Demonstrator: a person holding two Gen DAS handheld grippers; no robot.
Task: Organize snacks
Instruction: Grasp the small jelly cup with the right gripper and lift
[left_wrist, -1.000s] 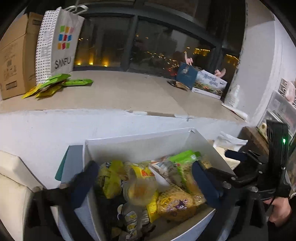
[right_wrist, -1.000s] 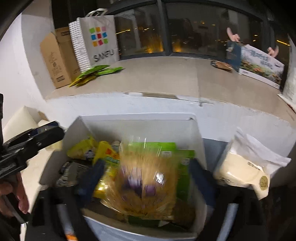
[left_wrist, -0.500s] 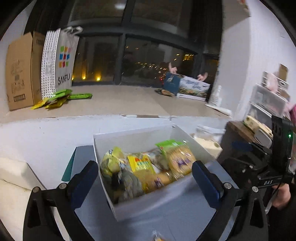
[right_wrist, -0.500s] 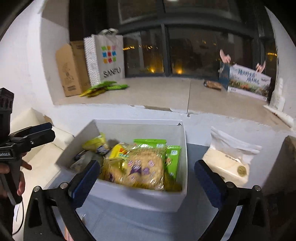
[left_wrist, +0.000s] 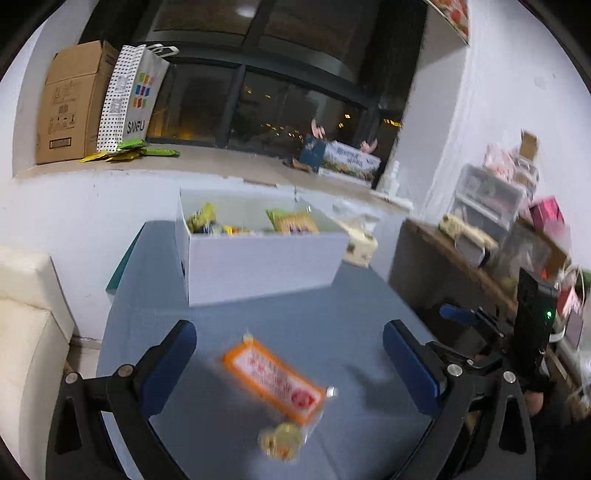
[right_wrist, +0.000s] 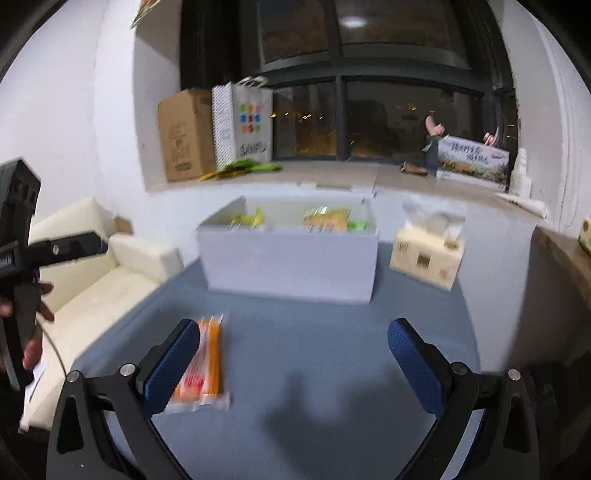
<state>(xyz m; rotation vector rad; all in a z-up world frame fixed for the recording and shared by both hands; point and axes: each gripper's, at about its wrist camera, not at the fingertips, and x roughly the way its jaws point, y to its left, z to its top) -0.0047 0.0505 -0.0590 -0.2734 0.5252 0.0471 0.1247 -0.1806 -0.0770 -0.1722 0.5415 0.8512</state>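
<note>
Both grippers empty, jaws spread wide. The flat orange-and-white plastic snack packet (left_wrist: 274, 380) lies on the blue-grey tabletop (left_wrist: 332, 306), well short of the white cardboard box (left_wrist: 258, 266) already holding other snacks at the far side. In the left wrist view it sits between the left gripper (left_wrist: 288, 365) fingers, long axis diagonal, far-left to near-right; a small round yellowish wrapped snack (left_wrist: 281, 441) lies just near of it. The right gripper (right_wrist: 293, 365) has the pkt touching or just beside its left finger, off-centre. Left gripper looks better placed; likely needs wrist rotation to close across the short axis.
</note>
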